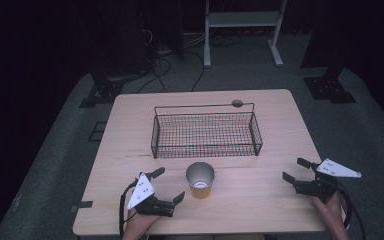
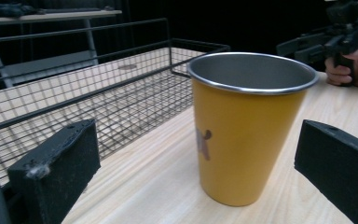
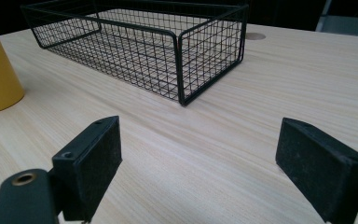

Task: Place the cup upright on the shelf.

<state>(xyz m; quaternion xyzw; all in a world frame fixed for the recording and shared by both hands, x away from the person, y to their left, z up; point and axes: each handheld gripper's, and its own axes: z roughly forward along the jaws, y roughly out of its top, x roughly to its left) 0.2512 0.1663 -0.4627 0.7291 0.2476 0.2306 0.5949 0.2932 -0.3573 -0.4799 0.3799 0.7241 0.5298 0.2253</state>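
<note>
Cup [image 1: 200, 180] of yellow-coated metal stands upright on the table [image 1: 260, 200] before the wire basket [image 1: 206, 131], light, rigid, slick, so we aim our gaping left gripper [image 1: 169, 184] mid-wall while our right gripper [image 1: 294, 169] waits spread wide.

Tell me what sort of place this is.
Probably a lab or recording studio, not a home: a bare wooden table under black curtains, cables across grey carpet, and a white metal stand behind. Only a yellow cup and wire basket are set out.
</note>
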